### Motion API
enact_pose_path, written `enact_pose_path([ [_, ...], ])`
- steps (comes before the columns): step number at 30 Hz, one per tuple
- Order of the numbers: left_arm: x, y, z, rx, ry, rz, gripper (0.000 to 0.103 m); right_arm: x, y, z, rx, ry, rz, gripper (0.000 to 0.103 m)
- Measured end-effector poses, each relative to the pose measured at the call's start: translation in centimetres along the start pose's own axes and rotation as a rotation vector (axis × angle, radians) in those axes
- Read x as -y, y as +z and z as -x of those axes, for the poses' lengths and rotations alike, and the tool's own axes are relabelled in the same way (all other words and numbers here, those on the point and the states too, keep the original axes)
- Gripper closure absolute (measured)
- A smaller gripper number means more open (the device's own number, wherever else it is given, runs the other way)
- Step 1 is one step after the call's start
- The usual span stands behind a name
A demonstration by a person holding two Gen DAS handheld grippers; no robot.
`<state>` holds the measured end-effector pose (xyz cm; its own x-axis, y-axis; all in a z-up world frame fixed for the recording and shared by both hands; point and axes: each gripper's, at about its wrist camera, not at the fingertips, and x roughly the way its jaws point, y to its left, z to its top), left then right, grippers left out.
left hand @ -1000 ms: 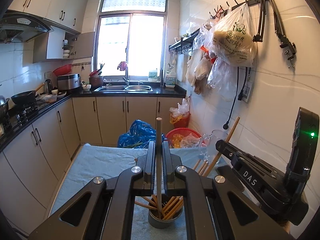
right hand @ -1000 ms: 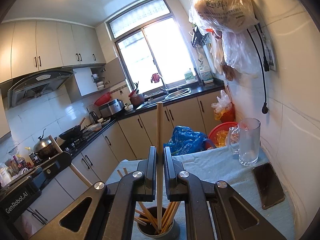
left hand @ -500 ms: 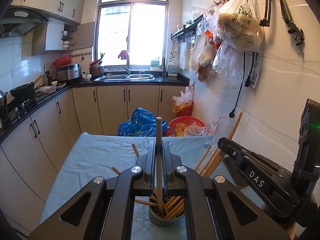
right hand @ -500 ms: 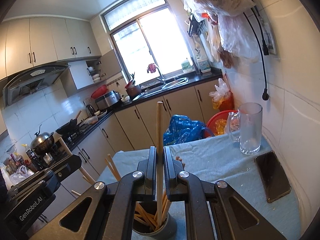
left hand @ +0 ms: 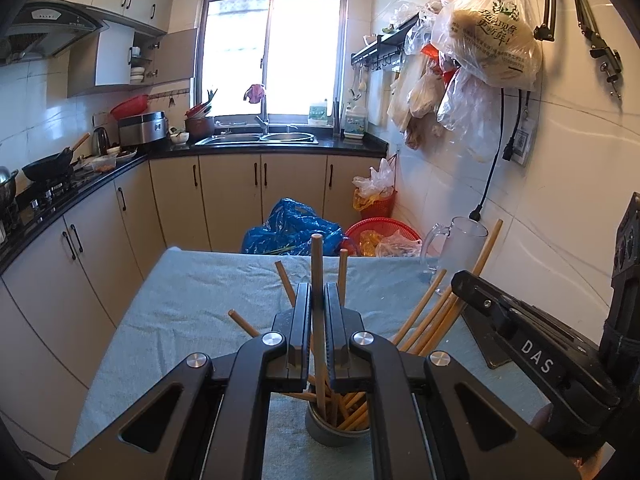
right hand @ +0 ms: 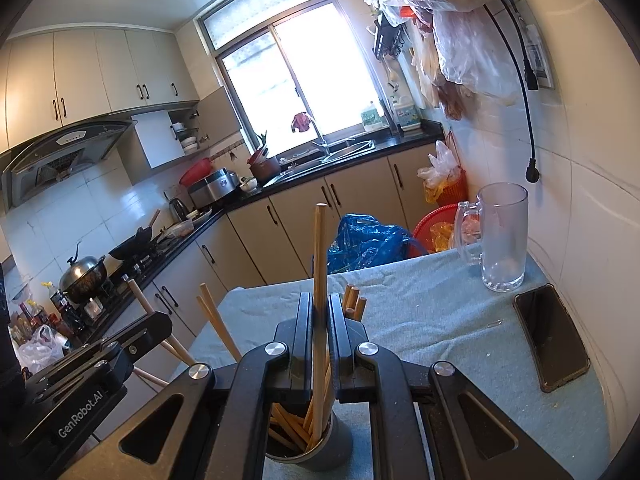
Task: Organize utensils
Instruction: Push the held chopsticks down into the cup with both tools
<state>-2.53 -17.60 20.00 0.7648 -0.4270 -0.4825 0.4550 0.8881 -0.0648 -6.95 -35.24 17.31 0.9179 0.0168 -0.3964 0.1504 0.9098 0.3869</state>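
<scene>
**Ana:** Over the grey holder (left hand: 338, 426), the left gripper (left hand: 319, 300) is clamping a single chopstick (left hand: 317, 280) between its jaws, the stick standing upright with its lower end dipping into the cup among the other chopsticks (left hand: 430, 316).

**Ben:** And the right gripper (right hand: 320, 312) is doing the same from its side, pinching its own chopstick (right hand: 319, 260) tight, the lower tip sitting down inside the holder (right hand: 316, 446). Any writing showing?

**Ana:** Plenty. "DAS" is reading white on the black body of the right gripper (left hand: 532, 360) as the left camera is seeing it, and "GenRobot.AI" is running along the left gripper (right hand: 80, 396) in the right camera. Green Chinese print is showing on the hanging plastic bag (left hand: 492, 28), though I am not making it out.

**Ben:** What is getting lost?

**Ana:** Both holders' rims are sitting partly behind the gripper frames, so the bundle's count is anyone's guess. Whether either held stick is touching the cup's bottom, I cannot tell.

**Ben:** Off to the side, a glass mug (right hand: 500, 236) is standing on the blue-grey cloth (right hand: 420, 312) near the wall, and a dark phone (right hand: 552, 336) is lying flat just beside it, screen blank. A small pale clip, possibly a paperclip, is lying by the phone, too tiny to be sure.

**Ana:** The tag (left hand: 524, 144) hanging on the wall is carrying a QR pattern, unreadable here.
</scene>
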Motion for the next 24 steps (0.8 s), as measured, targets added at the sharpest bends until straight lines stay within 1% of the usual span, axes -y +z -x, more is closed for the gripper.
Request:
enact_pose_path([
  [4, -0.4, 0.0, 0.0, -0.001, 0.0, 0.013, 0.097, 0.0, -0.2, -0.1, -0.005, 0.002, 0.001, 0.095],
  [7, -0.8, 0.3, 0.4, 0.013, -0.004, 0.028, 0.097, 0.0, -0.2, -0.1, -0.004, 0.002, 0.002, 0.095],
  [15, -1.1, 0.7, 1.1, 0.023, -0.01, 0.046, 0.097, -0.4, -0.2, 0.5, 0.018, 0.013, 0.01, 0.095],
  [24, -0.6, 0.9, 3.0, 0.063, -0.058, 0.062, 0.097, -1.3, 0.0, 1.7, 0.058, 0.021, 0.03, 0.095],
])
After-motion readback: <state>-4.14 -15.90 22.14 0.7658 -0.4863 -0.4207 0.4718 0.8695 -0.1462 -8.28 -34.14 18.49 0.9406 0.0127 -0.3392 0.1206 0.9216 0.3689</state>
